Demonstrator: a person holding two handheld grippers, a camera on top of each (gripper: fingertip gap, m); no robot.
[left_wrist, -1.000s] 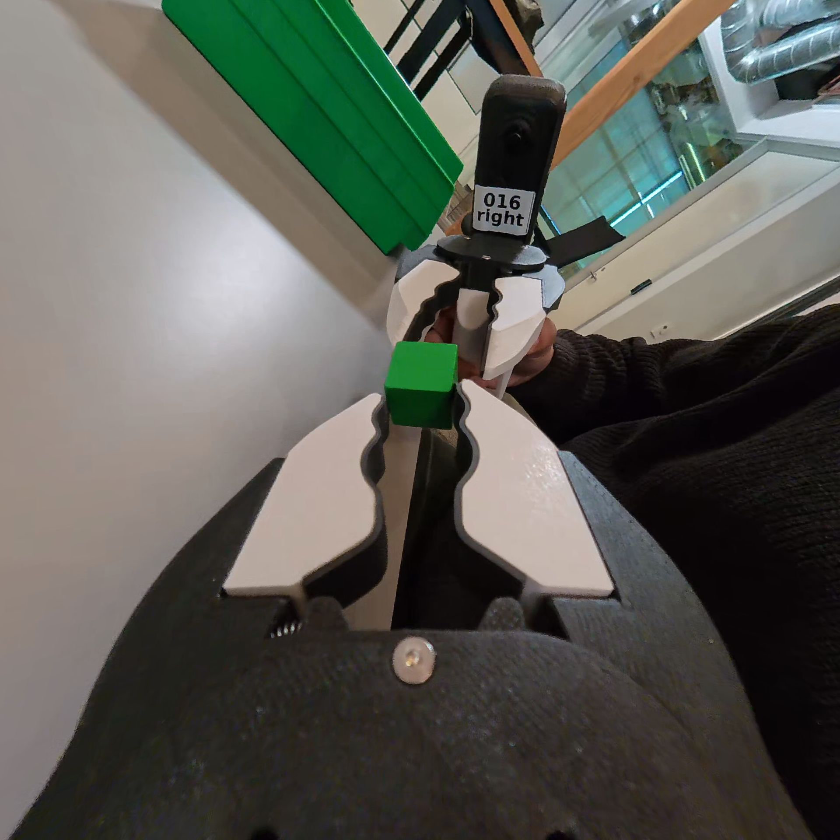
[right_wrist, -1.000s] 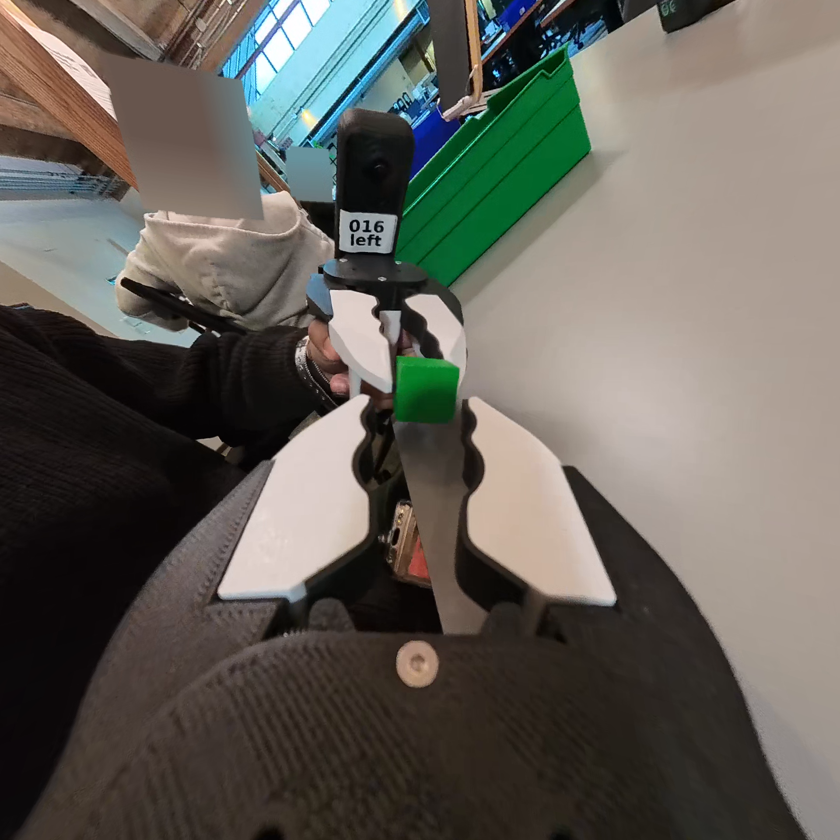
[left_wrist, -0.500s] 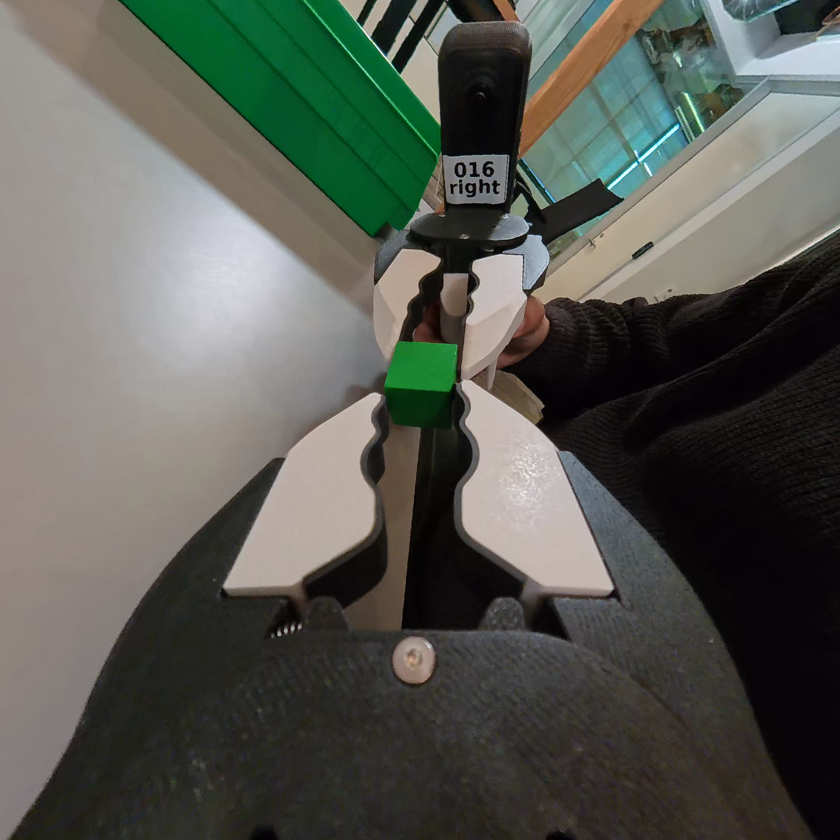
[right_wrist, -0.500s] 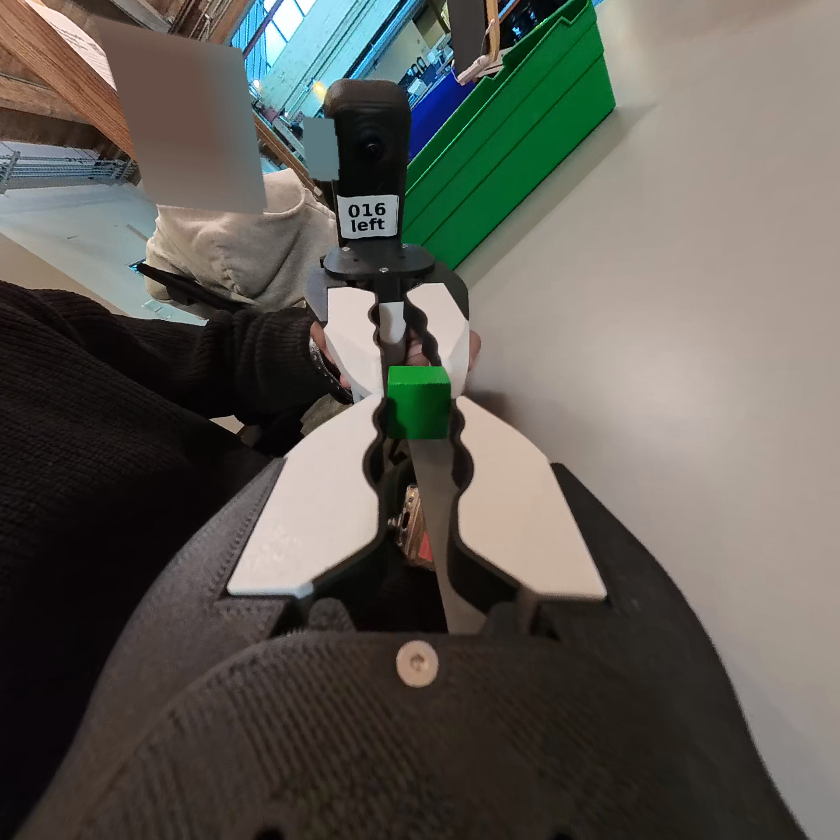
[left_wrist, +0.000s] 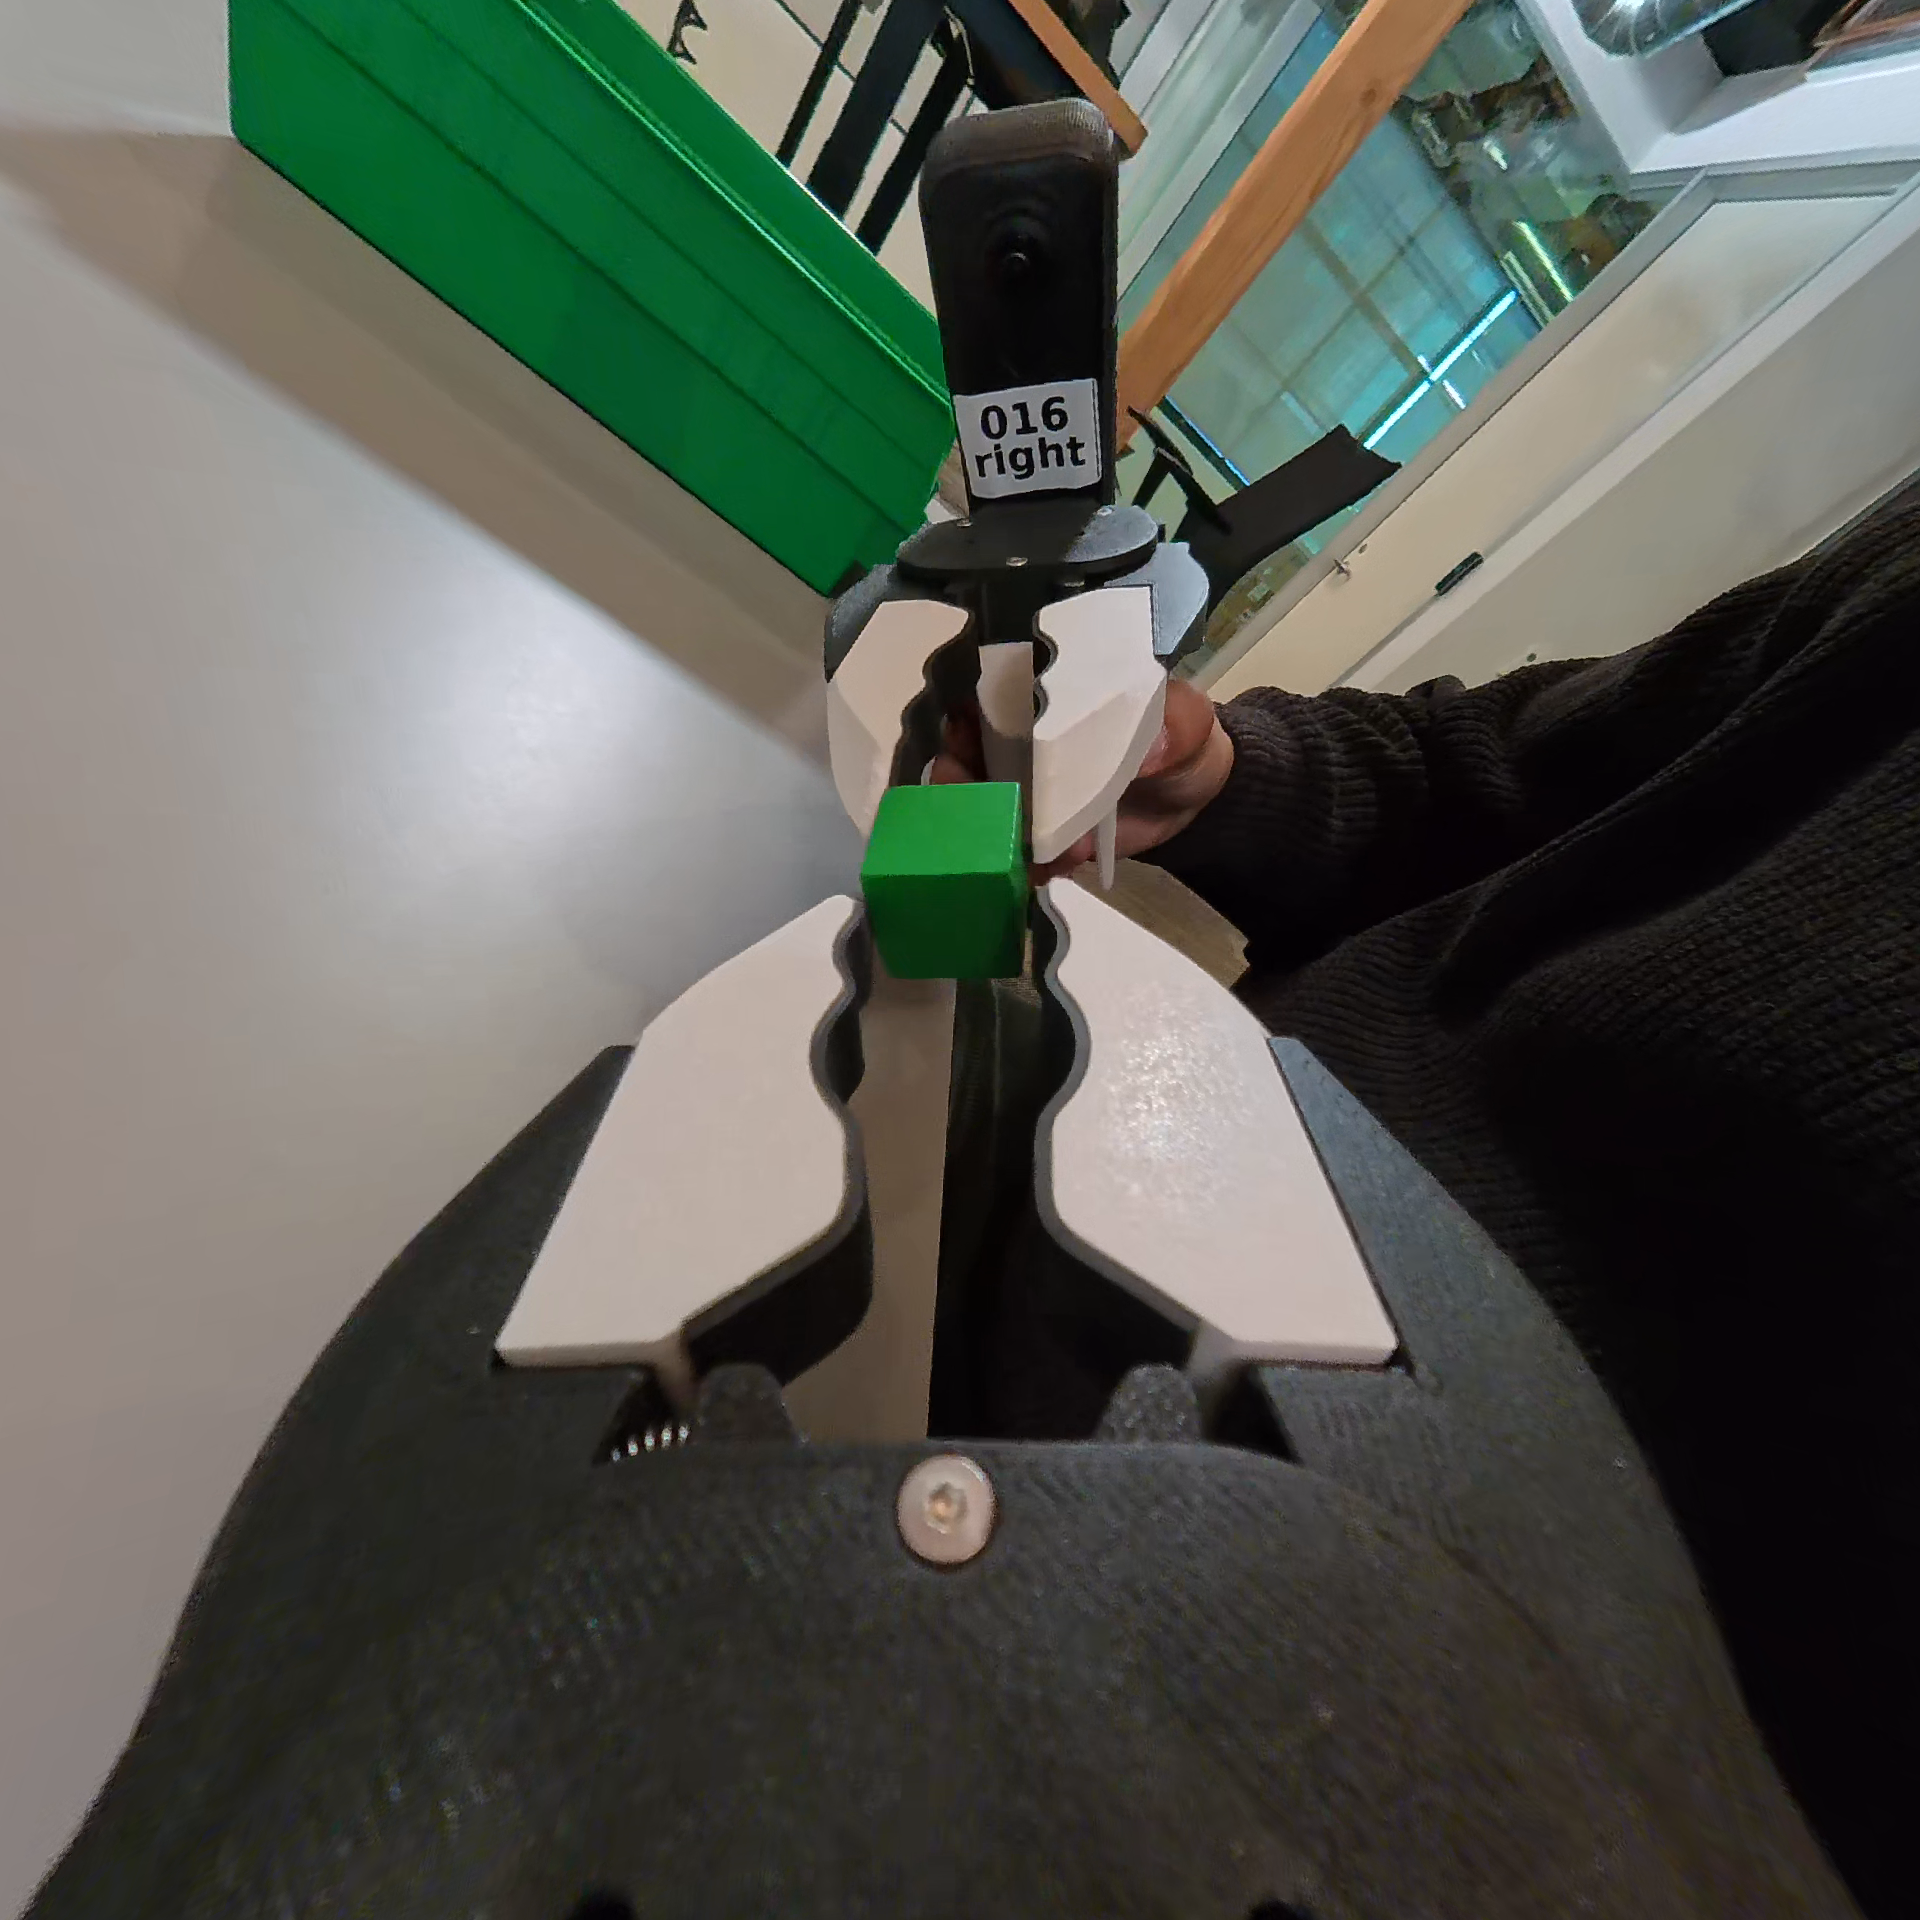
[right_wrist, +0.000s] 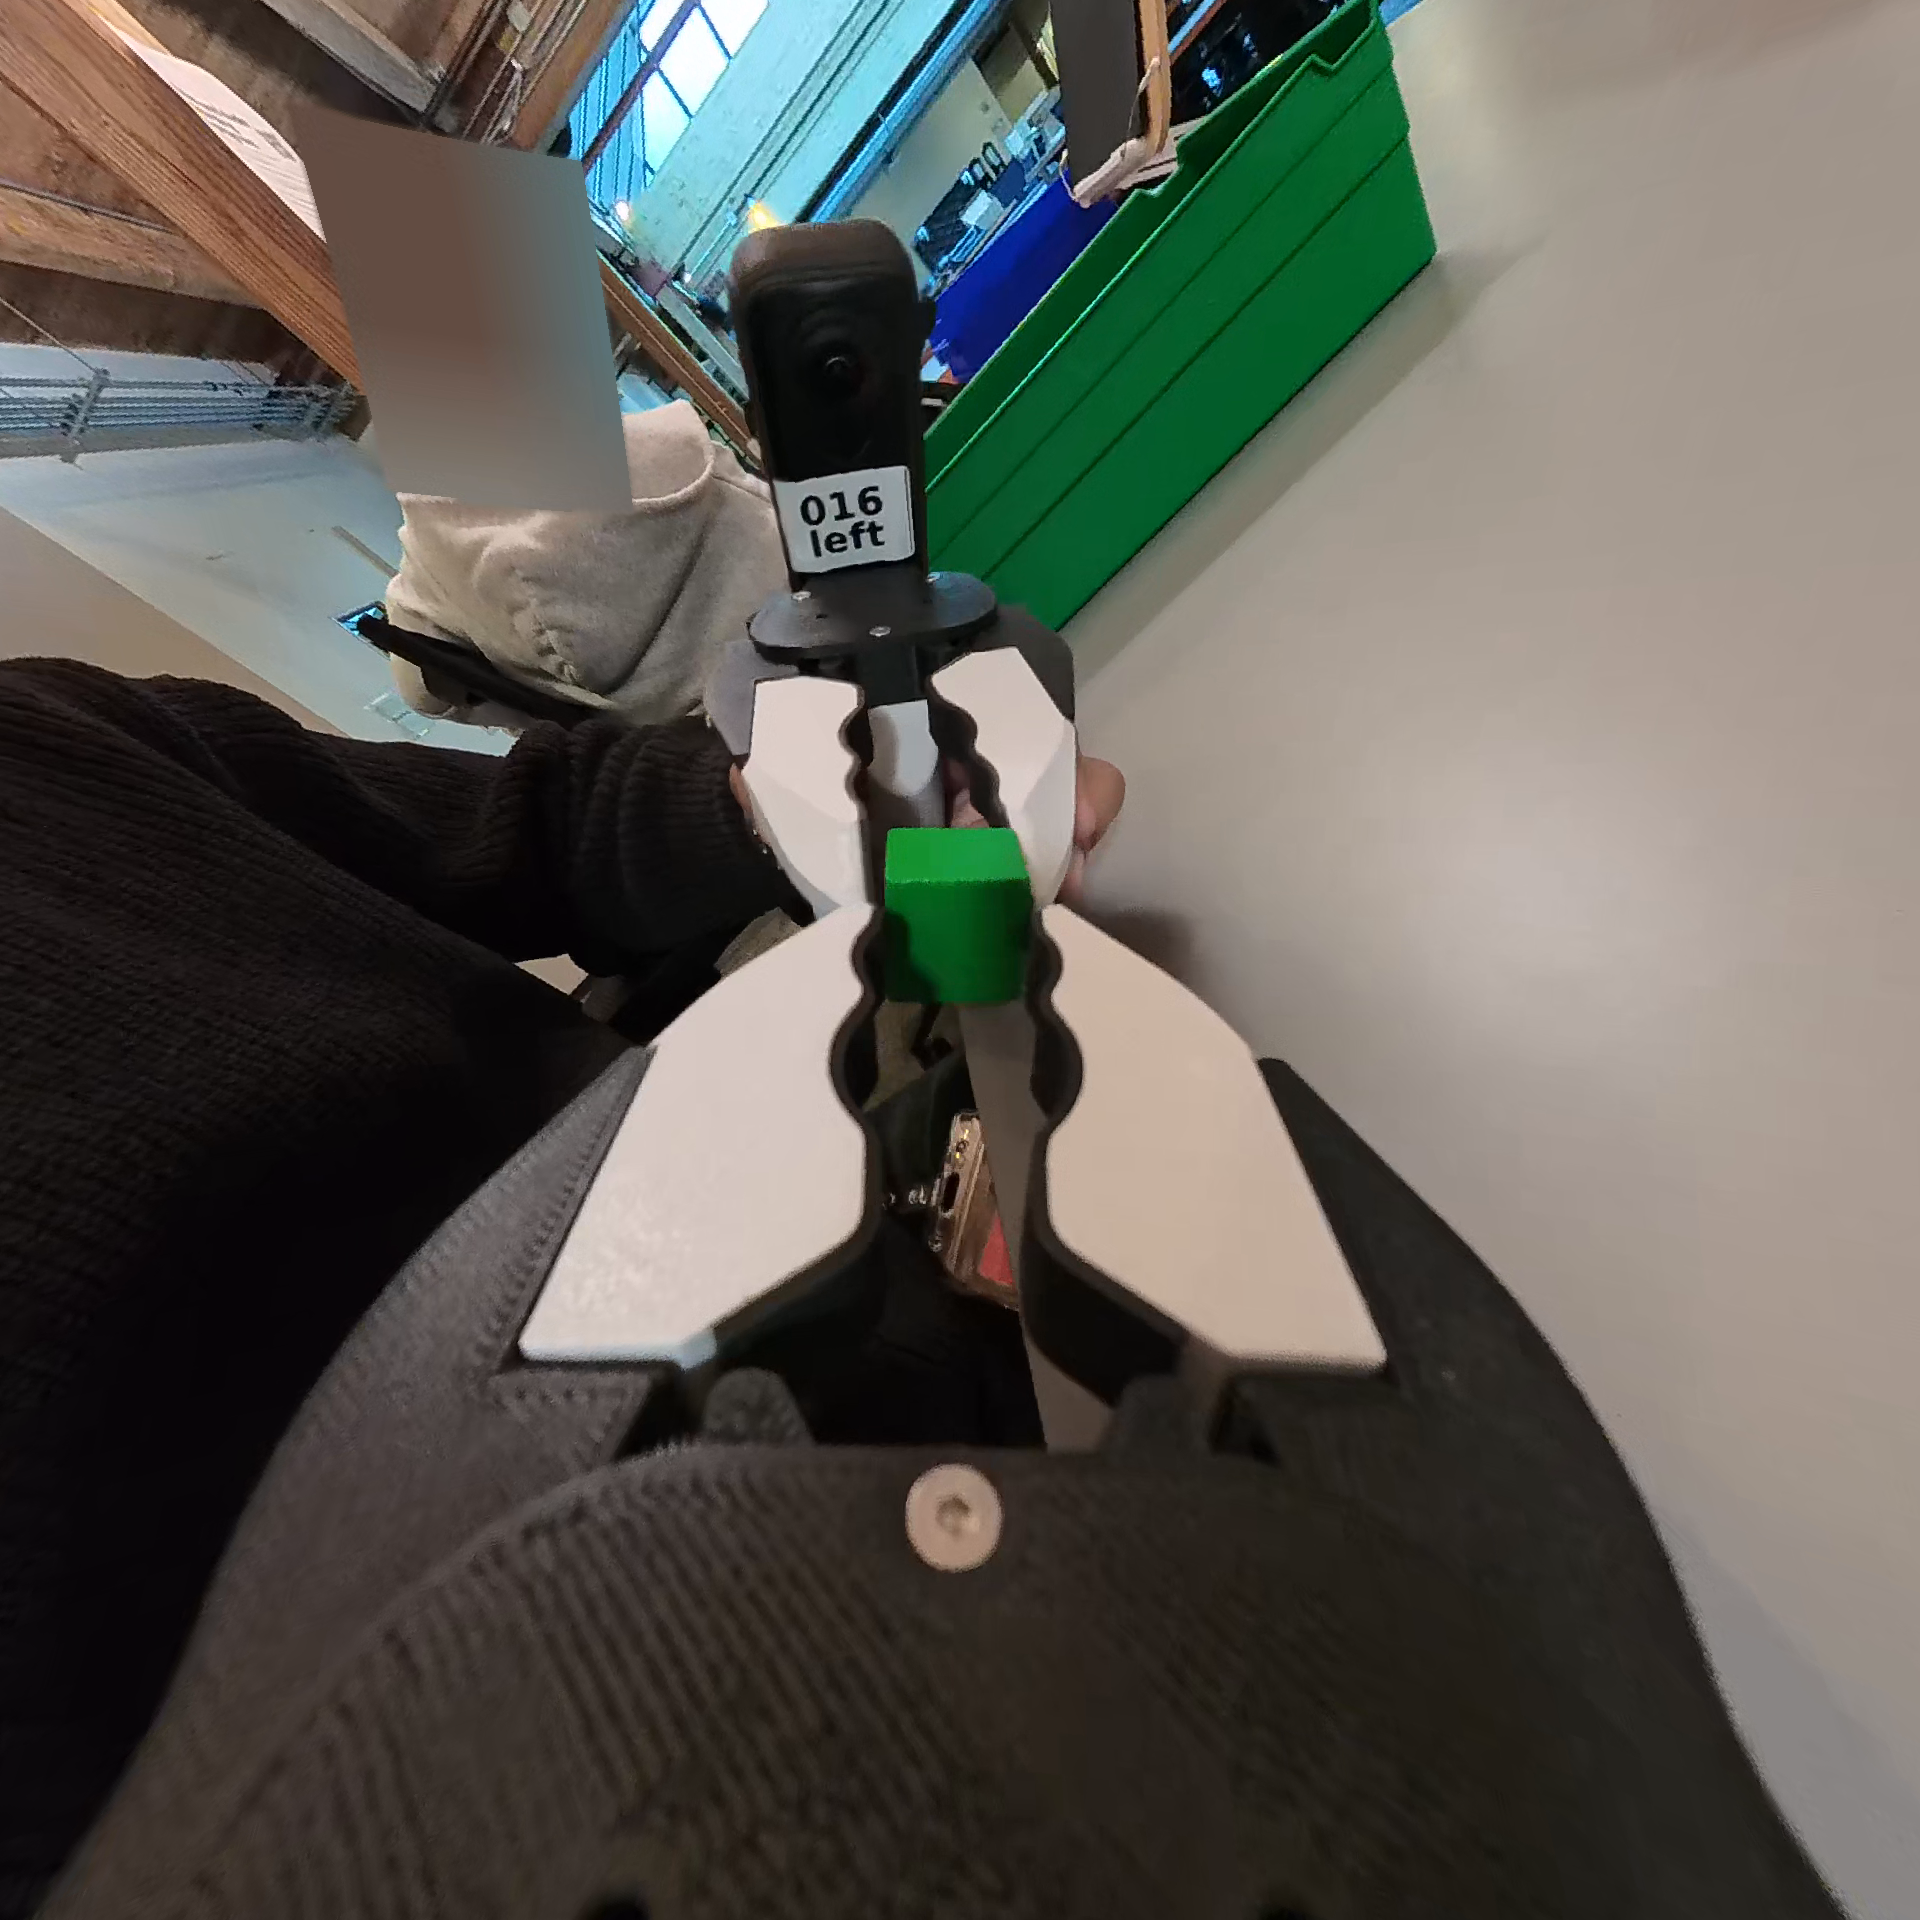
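Note:
A small green cube (left_wrist: 945, 894) is held in the air between two grippers that face each other tip to tip. My left gripper (left_wrist: 948, 912) is shut on one end of it. My right gripper (right_wrist: 954, 927) is shut on the other end of the cube (right_wrist: 956, 935). In the left wrist view the right gripper's white fingers (left_wrist: 1091, 717) flank the cube's far side. In the right wrist view the left gripper's white fingers (right_wrist: 800, 790) do the same. A hand in a black sleeve holds each gripper.
A pale table (left_wrist: 260, 831) lies beside the grippers, also in the right wrist view (right_wrist: 1558, 831). A green bin (left_wrist: 582, 260) stands at its far end (right_wrist: 1174, 343). A person in a pale hoodie (right_wrist: 582, 603) sits behind. A phone-like thing (right_wrist: 961, 1195) lies below.
My right gripper was open around the cube a second ago and has closed its fingers on it. My left gripper has kept its hold. Both views have shifted slightly.

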